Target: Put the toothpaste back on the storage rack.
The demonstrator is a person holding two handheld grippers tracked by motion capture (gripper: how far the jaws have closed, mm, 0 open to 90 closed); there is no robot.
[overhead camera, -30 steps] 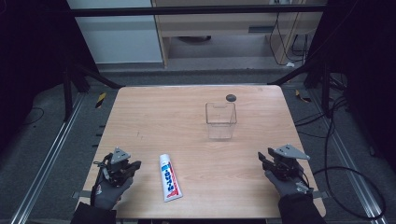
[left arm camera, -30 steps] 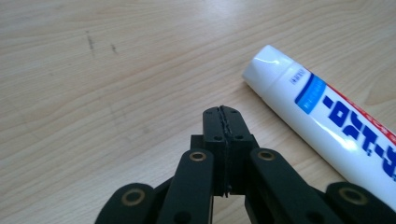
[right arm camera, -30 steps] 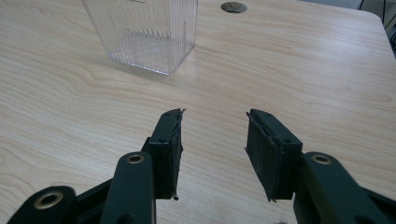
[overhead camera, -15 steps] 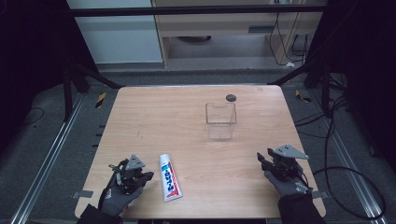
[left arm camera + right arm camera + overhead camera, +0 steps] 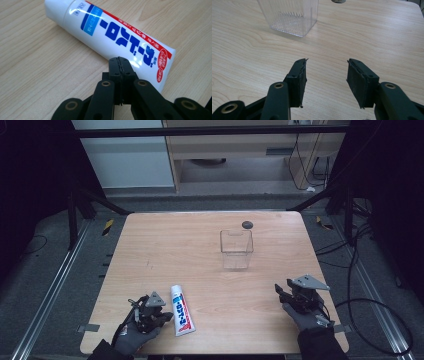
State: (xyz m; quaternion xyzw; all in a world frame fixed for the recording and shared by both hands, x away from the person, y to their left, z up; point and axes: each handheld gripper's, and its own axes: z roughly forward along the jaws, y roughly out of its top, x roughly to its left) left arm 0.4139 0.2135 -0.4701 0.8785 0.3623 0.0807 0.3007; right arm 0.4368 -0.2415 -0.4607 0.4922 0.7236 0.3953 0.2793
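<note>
A pale wooden desk (image 5: 165, 250) stands on grey floor amid dark framing. The left tool (image 5: 119, 65), jaws pressed together, sits just beside a white, blue-lettered toothpaste tube (image 5: 181, 309). The right tool (image 5: 326, 75) gapes apart near a clear ribbed plastic container (image 5: 236, 249).

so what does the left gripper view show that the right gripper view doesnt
The left gripper view shows the toothpaste tube lying on the wood, with the left gripper jaws pressed shut just short of it. The right gripper view instead shows the clear ribbed container, a small dark round object at the far edge, and the right gripper jaws wide apart, holding nothing. Both show the light wooden table.
</note>
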